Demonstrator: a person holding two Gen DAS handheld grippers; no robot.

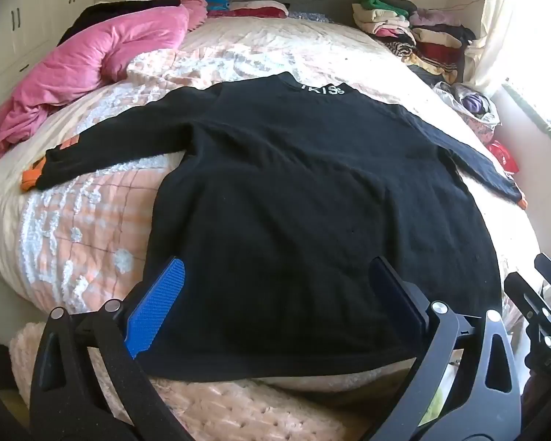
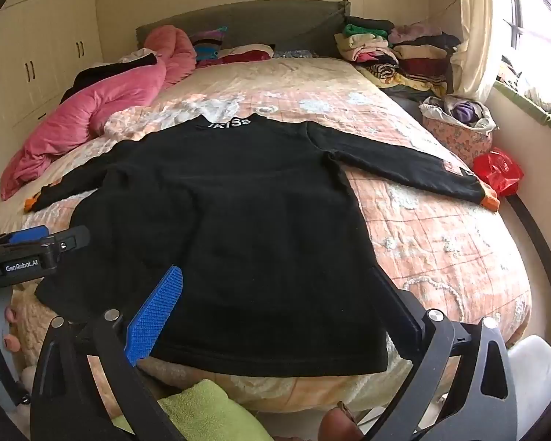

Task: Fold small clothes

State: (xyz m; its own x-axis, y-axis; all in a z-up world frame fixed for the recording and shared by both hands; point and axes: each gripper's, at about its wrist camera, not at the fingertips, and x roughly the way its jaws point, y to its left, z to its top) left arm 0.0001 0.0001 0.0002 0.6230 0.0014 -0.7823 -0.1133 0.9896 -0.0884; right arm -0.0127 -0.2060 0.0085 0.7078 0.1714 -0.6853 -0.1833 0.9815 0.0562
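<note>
A black long-sleeved shirt (image 1: 294, 191) (image 2: 220, 202) lies spread flat on the bed (image 1: 92, 220), collar with white letters (image 1: 321, 90) at the far end. Both sleeves stretch out sideways and end in orange cuffs (image 1: 31, 178) (image 2: 490, 198). My left gripper (image 1: 277, 261) hovers open over the shirt's near left part, blue pad (image 1: 158, 308) showing, nothing between its fingers. My right gripper (image 2: 275, 272) stands open over the near hem (image 2: 275, 362), empty as well. The left gripper's body (image 2: 25, 253) shows at the left edge of the right wrist view.
A pink quilt (image 1: 92, 58) is bunched at the far left of the bed. Stacks of folded clothes (image 2: 396, 51) sit at the far right by the headboard (image 2: 275, 22). A laundry basket (image 2: 459, 125) and a red bag (image 2: 497, 171) stand by the window wall. A green towel (image 2: 209, 411) lies below the hem.
</note>
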